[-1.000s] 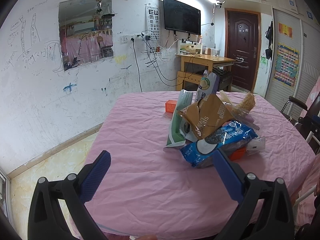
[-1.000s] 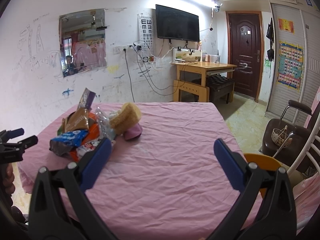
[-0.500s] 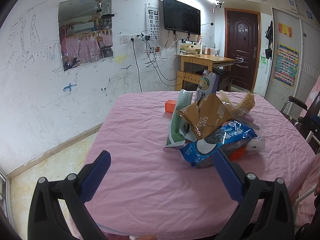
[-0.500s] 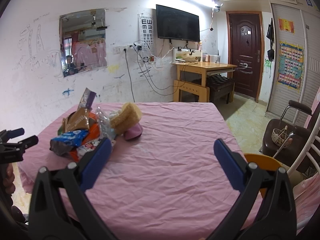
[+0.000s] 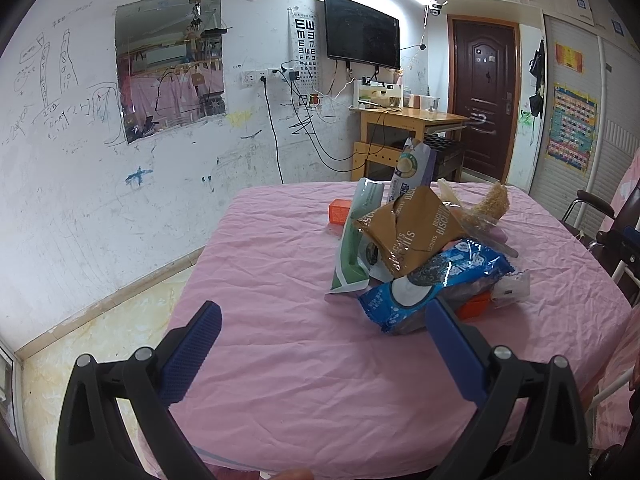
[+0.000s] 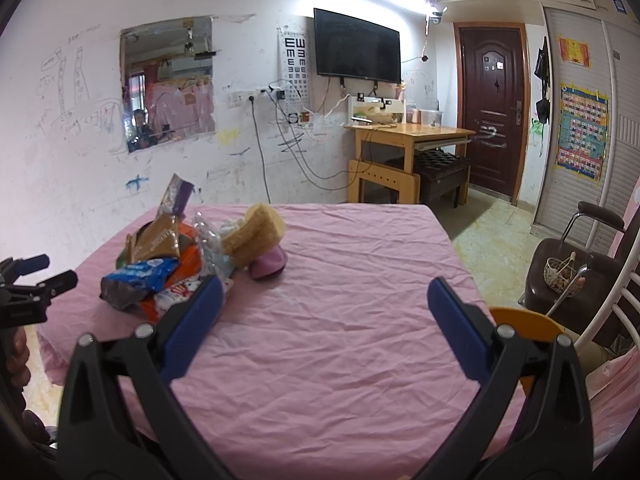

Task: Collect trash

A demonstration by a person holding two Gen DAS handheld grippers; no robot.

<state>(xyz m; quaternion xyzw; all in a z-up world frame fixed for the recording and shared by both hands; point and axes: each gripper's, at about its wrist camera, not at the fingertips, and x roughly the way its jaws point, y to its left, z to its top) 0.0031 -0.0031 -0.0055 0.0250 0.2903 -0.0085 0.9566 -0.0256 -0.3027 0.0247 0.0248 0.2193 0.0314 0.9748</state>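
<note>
A pile of trash lies on the pink-covered table (image 5: 280, 280): a blue cookie wrapper (image 5: 436, 280), a brown biscuit wrapper (image 5: 412, 236), a green-white pouch (image 5: 354, 240), a small orange box (image 5: 340, 213) and a tan sponge (image 5: 494, 202). My left gripper (image 5: 320, 316) is open and empty, near the table's front edge, short of the pile. In the right wrist view the pile (image 6: 160, 268) sits at the left with the sponge (image 6: 256, 236) and a pink object (image 6: 270, 266). My right gripper (image 6: 324, 300) is open and empty above the cloth.
An orange bin rim (image 6: 528, 324) shows beside the table at the right, next to a brown chair (image 6: 576, 276) holding a small basket. A wooden desk (image 6: 408, 152) and a dark door (image 6: 496, 108) stand at the back. The left gripper (image 6: 28, 284) shows at the left edge.
</note>
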